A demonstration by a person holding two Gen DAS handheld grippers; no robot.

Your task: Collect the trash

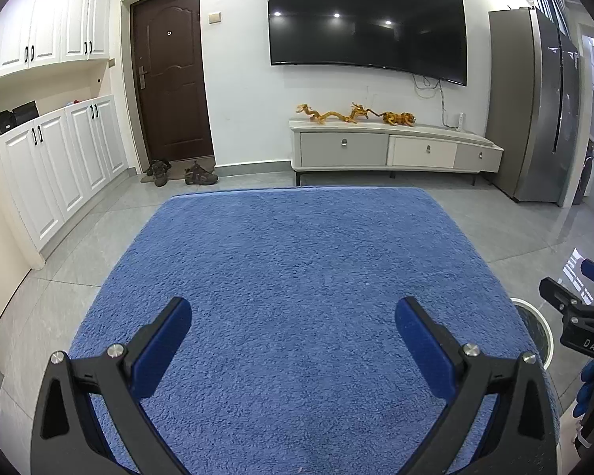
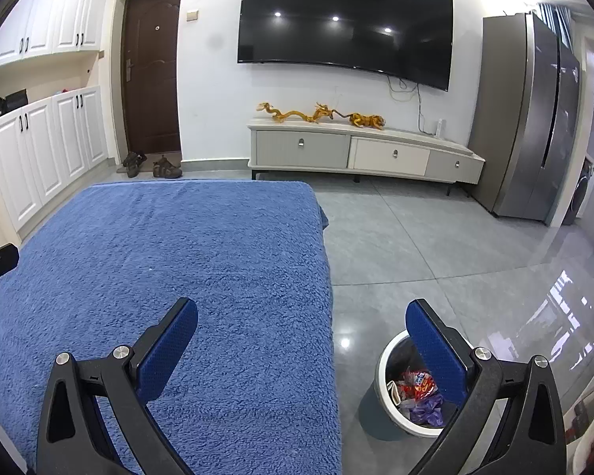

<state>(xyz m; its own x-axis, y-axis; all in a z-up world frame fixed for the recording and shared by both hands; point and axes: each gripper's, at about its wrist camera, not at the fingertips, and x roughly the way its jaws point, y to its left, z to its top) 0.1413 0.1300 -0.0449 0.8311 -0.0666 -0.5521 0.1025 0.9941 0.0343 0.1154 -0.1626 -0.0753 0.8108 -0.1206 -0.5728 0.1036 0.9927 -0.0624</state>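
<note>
A round bin with a white rim (image 2: 384, 372) stands on the floor just right of the blue fleece-covered table (image 2: 158, 261). Crumpled red, white and purple wrappers (image 2: 417, 390) lie inside it. My right gripper (image 2: 301, 342) is open and holds nothing; its left finger hangs over the cloth's right edge and its right finger over the bin. My left gripper (image 1: 293, 338) is open too, above the bare blue cloth (image 1: 297, 269). In the left wrist view the bin's rim (image 1: 544, 330) peeks out at the right, beside the right gripper's body (image 1: 574, 316).
A low TV cabinet (image 2: 364, 154) with orange figurines stands under a wall-mounted TV (image 2: 344, 23). A steel fridge (image 2: 530, 118) is at right, white cupboards (image 2: 43, 146) at left, shoes (image 2: 166, 168) by the brown door. Glossy grey tile floor (image 2: 435, 245) surrounds the table.
</note>
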